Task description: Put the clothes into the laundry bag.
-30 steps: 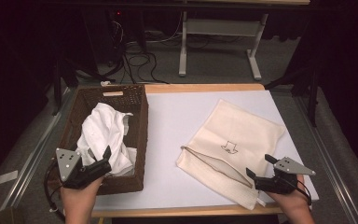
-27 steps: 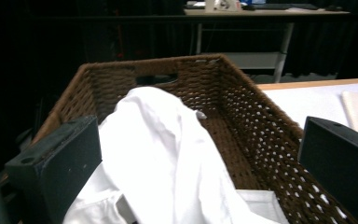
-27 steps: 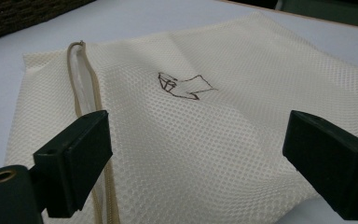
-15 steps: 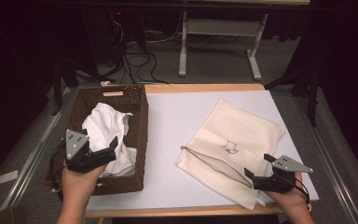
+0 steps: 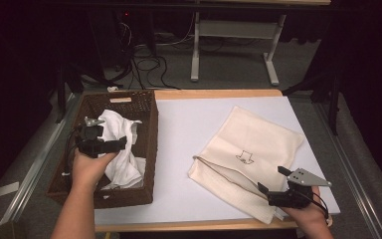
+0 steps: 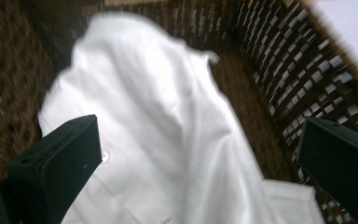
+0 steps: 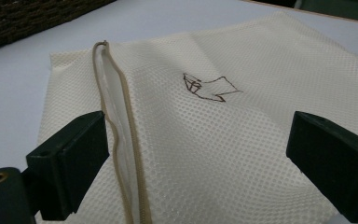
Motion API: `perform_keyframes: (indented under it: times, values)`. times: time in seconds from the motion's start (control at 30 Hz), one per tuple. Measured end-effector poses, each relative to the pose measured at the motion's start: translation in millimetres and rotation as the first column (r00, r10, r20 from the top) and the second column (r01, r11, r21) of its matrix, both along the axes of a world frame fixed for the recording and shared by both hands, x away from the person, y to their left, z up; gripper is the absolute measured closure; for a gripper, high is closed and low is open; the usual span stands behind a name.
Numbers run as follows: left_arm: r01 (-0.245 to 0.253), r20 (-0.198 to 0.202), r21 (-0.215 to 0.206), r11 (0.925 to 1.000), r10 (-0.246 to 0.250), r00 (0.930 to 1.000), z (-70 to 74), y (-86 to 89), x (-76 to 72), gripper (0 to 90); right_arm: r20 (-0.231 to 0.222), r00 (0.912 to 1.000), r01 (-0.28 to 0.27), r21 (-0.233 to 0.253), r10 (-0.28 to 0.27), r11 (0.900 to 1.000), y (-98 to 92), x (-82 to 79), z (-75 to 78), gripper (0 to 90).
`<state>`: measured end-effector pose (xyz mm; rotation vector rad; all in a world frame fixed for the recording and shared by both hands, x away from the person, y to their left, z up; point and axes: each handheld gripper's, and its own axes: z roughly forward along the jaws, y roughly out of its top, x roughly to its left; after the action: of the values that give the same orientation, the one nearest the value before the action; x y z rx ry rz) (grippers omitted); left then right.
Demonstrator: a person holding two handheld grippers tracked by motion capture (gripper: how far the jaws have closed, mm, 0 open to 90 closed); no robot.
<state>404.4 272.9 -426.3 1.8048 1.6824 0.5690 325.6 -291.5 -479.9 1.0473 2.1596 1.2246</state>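
We are holding the left gripper (image 5: 110, 145) over the wicker basket (image 5: 149, 149) at 9 o'clock on the table (image 5: 189, 124), its jaws spread wide and empty above the white cloth (image 5: 122, 144) lying inside. We are resting the right gripper (image 5: 273, 186) at 5 o'clock, jaws likewise apart, straddling the near edge of the cream mesh bag (image 5: 251, 144) beside its zipper (image 7: 121, 140). Motion blur is softening the cloth's folds in the left gripper view.

White cloth (image 5: 121, 144), dark brown woven basket (image 5: 151, 134), cream mesh bag (image 5: 258, 144)
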Motion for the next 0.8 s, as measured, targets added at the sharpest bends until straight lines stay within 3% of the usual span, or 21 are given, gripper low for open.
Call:
perform_keyframes:
  times: [0.07,0.2,0.27,0.33,0.4,0.47,0.53,0.6,0.63,0.73,0.8]
  values:
    - [-0.001,-0.060,-0.022,0.9998,0.000,0.9982,-6.5,3.9,5.4,0.2,-0.003,0.9999,-0.011,-0.002,0.011,1.000,2.3,-1.0,-0.2,6.5]
    - [-0.003,-0.163,0.034,0.9994,0.008,0.9866,-18.5,9.3,14.1,0.2,0.003,0.9993,-0.038,-0.012,0.038,0.999,8.0,-3.6,0.0,6.7]
    - [-0.016,-0.216,0.051,0.9986,0.027,0.9760,-25.9,13.1,18.0,0.2,-0.001,0.9990,-0.044,-0.017,0.044,0.999,11.1,-5.1,-0.2,6.7]
    - [-0.028,-0.270,0.027,0.9993,0.034,0.9622,-34.1,17.0,21.3,0.2,0.001,0.9985,-0.055,-0.024,0.055,0.998,14.2,-6.2,-0.7,6.7]
    - [-0.027,-0.324,0.034,0.9991,0.036,0.9453,-42.7,17.6,24.4,0.2,0.009,0.9977,-0.066,-0.033,0.067,0.997,16.1,-7.4,-0.2,6.8]
    - [-0.018,-0.388,0.017,0.9997,0.024,0.9215,-51.0,17.5,27.8,0.2,0.014,0.9975,-0.068,-0.026,0.069,0.997,17.1,-8.6,0.4,6.8]
    - [0.003,-0.452,0.000,1.0000,-0.003,0.8919,-60.8,15.3,30.7,0.3,0.012,0.9977,-0.067,-0.025,0.067,0.997,17.4,-9.0,0.5,6.8]
    - [0.018,-0.488,-0.025,0.9995,-0.028,0.8722,-66.4,13.6,31.4,1.1,0.008,0.9977,-0.067,-0.027,0.067,0.997,17.4,-8.6,0.3,7.0]
    - [0.041,-0.502,-0.013,0.9991,-0.042,0.8641,-68.2,12.1,31.5,1.3,0.005,0.9978,-0.066,-0.026,0.066,0.998,17.5,-8.6,0.3,7.5]
    - [0.071,-0.505,0.049,0.9963,-0.037,0.8622,-69.0,7.5,31.3,4.7,0.002,0.9977,-0.067,-0.035,0.067,0.997,16.6,-8.9,0.7,8.3]
    - [0.075,-0.501,0.075,0.9944,-0.028,0.8647,-69.6,5.0,31.0,6.3,-0.001,0.9979,-0.064,-0.036,0.064,0.997,16.7,-8.3,0.4,8.4]
